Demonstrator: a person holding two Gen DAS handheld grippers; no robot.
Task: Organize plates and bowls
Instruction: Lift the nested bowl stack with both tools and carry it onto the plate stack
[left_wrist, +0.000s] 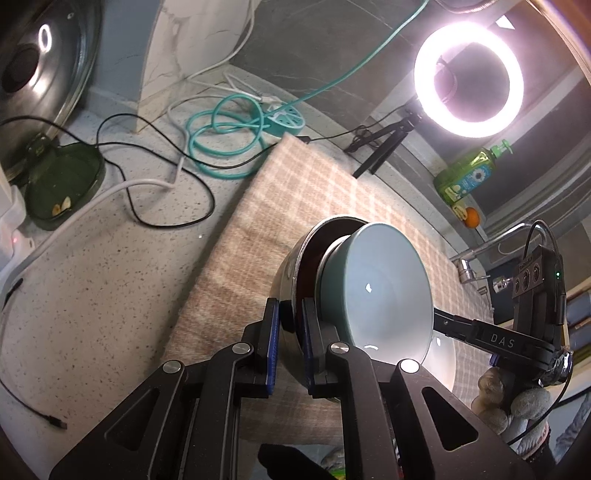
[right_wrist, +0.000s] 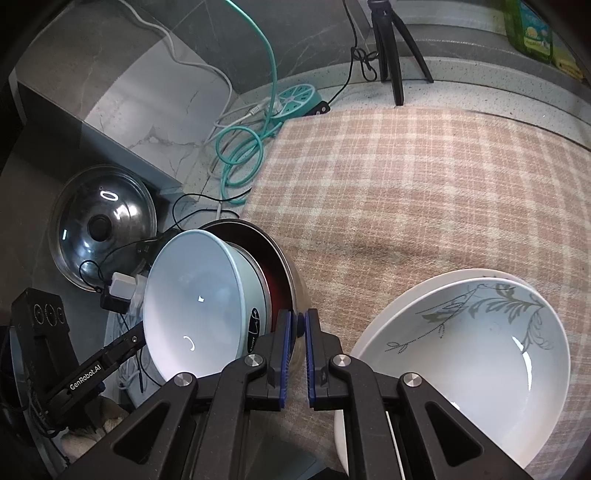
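Observation:
A steel bowl with a dark red inside carries a light blue bowl nested in it, and both tilt on edge above the checked cloth. My left gripper is shut on the steel bowl's near rim. From the right wrist view, my right gripper is shut on the opposite rim of the steel bowl, with the blue bowl to its left. Two stacked white bowls, the upper with a grey leaf pattern, rest on the cloth at the right.
A ring light on a black tripod stands behind the cloth. A teal cable and round power strip lie at the back left. A glass pot lid, a green dish, a soap bottle and a faucet ring the counter.

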